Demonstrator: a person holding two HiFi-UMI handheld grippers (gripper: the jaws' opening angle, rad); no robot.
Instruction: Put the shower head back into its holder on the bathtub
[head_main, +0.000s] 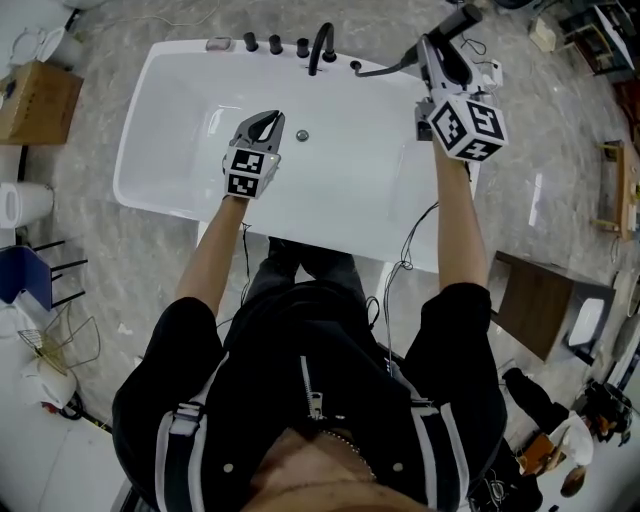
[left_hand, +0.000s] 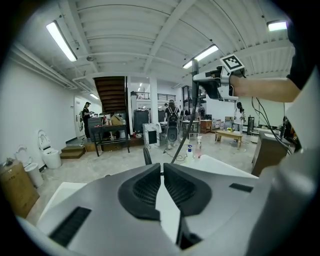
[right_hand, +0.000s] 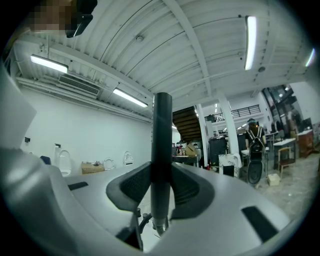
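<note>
My right gripper (head_main: 438, 52) is shut on the black shower head (head_main: 455, 22), held above the far right corner of the white bathtub (head_main: 180, 200). In the right gripper view the dark handle (right_hand: 162, 150) stands upright between the pads, with its hose end pointing down. The hose (head_main: 385, 70) runs from it to the tub's back rim, near the black faucet (head_main: 320, 45). My left gripper (head_main: 265, 128) hovers over the middle of the tub, shut with nothing between its pads (left_hand: 148, 187). The right gripper with the shower head (left_hand: 212, 85) shows high at the right of the left gripper view.
Black knobs (head_main: 262, 42) line the tub's back rim beside the faucet. A drain (head_main: 302, 135) sits in the tub floor. A cardboard box (head_main: 35, 100) stands left of the tub, a wooden table (head_main: 535, 305) at the right. Cables hang by the person's right arm.
</note>
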